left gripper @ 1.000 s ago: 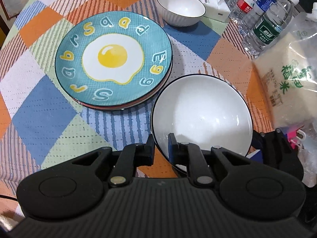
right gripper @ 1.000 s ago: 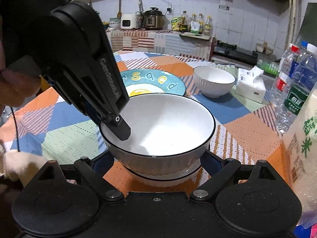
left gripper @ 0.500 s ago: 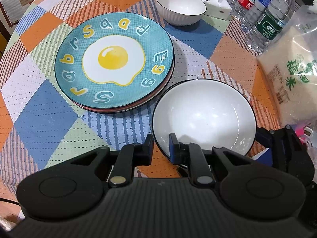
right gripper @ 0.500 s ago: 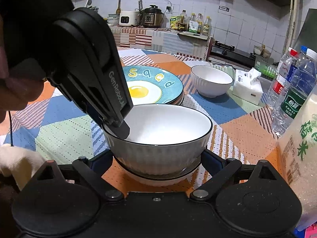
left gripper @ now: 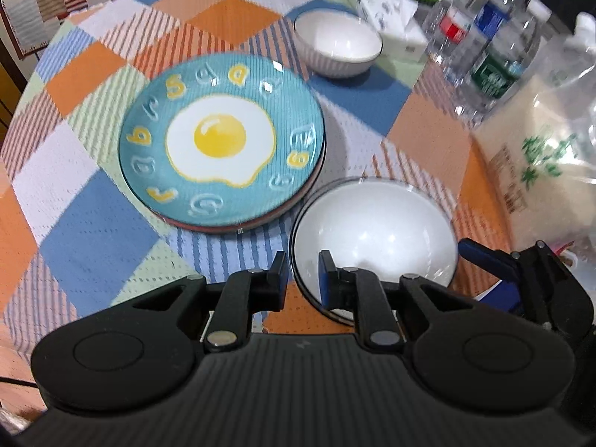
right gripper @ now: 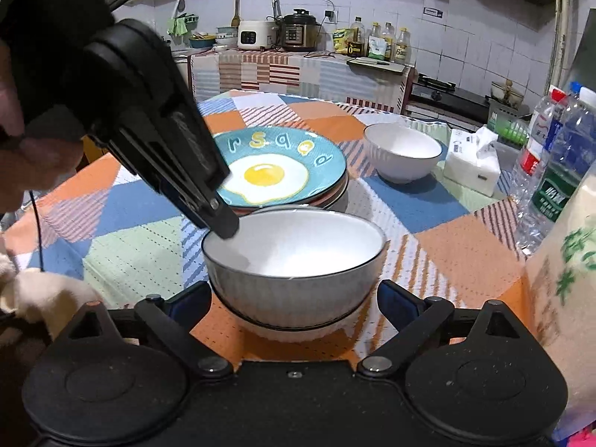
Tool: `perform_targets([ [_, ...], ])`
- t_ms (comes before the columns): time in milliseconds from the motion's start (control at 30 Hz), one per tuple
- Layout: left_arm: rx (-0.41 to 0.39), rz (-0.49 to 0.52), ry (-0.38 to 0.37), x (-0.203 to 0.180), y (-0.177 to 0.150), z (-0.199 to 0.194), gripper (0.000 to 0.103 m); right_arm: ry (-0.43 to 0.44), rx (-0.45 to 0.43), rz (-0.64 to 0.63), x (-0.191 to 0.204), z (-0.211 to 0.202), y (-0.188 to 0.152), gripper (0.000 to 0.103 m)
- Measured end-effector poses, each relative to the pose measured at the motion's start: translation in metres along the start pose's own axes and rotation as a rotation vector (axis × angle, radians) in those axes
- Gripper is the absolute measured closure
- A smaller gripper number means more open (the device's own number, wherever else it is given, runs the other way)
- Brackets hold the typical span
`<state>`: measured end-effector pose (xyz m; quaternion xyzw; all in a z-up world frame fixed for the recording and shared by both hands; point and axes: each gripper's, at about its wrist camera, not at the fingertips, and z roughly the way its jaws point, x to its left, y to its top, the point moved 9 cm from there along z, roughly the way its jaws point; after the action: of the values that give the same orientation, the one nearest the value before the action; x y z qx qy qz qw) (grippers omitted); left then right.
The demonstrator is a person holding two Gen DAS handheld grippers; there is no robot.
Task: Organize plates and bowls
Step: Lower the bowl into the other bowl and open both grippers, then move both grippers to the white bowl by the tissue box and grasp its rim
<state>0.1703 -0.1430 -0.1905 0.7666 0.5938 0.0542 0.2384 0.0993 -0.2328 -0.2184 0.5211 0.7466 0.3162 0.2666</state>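
My left gripper [left gripper: 303,279] is shut on the near rim of a white bowl [left gripper: 372,231], one finger inside and one outside. In the right wrist view that bowl [right gripper: 298,249] hangs slightly tilted just above a second white bowl [right gripper: 298,329], which rests on the tablecloth. My right gripper [right gripper: 292,292] stands open, with its fingers on either side of the two bowls. A teal egg-pattern plate [left gripper: 219,141] tops a small stack of plates to the left. A third white bowl [left gripper: 337,44] sits farther back.
Several water bottles [left gripper: 495,56] and a tissue box [right gripper: 471,164] stand at the far right. A bag of rice [left gripper: 540,156] lies close to the bowls' right side. A person's hand [right gripper: 22,141] holds the left gripper. A kitchen counter runs behind the table.
The left gripper has risen with the upper bowl, lifting it partly out of the lower one. The right gripper and the lower bowl have stayed in place.
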Motion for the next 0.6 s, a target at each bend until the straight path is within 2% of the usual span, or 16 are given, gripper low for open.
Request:
perform_targets([
  [200, -0.063, 0.002, -0.030, 0.004, 0.031, -0.024, 0.087, 0.060, -0.051, 0.075, -0.028, -0.026, 0.031, 0.006],
  [400, -0.095, 0.042, -0.007, 0.009, 0.064, -0.041, 0.084, 0.123, -0.093, 0.192, -0.060, -0.034, 0.080, 0.006],
  [533, -0.119, 0.019, -0.039, 0.013, 0.083, -0.050, 0.080, 0.150, -0.099, 0.242, -0.079, -0.030, 0.114, 0.006],
  [600, -0.146, 0.008, -0.085, 0.012, 0.095, -0.050, 0.075, 0.161, -0.082, 0.302, -0.093, -0.022, 0.129, 0.007],
])
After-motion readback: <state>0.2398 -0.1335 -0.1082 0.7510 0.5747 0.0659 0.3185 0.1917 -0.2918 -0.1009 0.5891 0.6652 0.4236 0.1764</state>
